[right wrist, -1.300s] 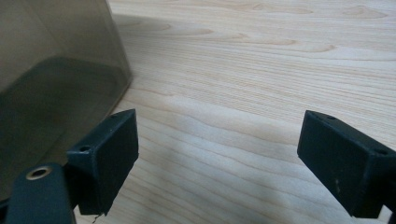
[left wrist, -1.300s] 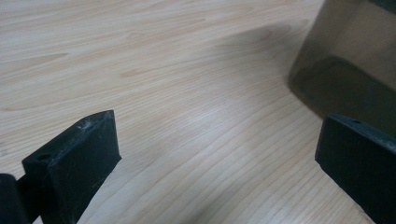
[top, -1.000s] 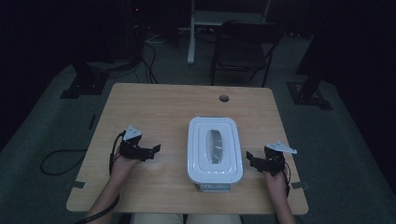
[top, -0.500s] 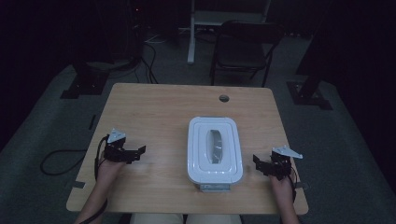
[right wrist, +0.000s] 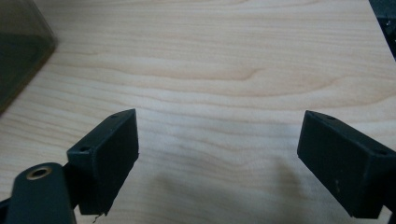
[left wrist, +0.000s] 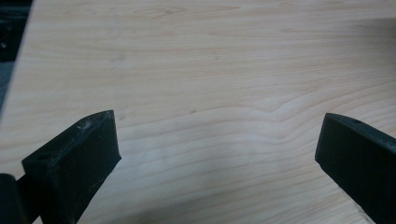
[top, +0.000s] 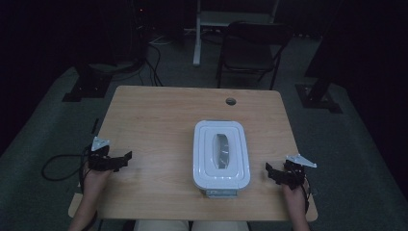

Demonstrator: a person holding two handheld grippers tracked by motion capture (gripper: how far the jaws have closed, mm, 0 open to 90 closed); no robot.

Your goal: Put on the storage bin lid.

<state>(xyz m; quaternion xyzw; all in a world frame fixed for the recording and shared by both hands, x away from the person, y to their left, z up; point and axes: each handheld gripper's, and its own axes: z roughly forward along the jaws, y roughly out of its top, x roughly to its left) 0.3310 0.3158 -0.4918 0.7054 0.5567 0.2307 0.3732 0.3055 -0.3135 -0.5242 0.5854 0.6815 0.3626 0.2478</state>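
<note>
A white rectangular box [top: 221,154] with a closed lid and a clear window in its top sits on the wooden table [top: 163,120], right of centre. My left gripper [top: 122,161] rests near the table's left edge, well apart from the box, with its jaws pointing right. In the left gripper view the left gripper [left wrist: 217,128] stands wide open over bare wood. My right gripper [top: 271,173] lies just right of the box's near corner, pointing left toward it. In the right gripper view the right gripper [right wrist: 218,125] is open and holds nothing, and a corner of the box [right wrist: 18,46] shows at the upper left.
A round cable hole [top: 231,101] is in the table's far side. A dark chair [top: 250,48] and a desk leg stand beyond the table. A cable [top: 57,166] loops off the left edge. Bare wood surrounds the box.
Both hands have drawn away from the box: the left gripper slid left to the table's edge, the right one moved right and nearer. Both stay open.
</note>
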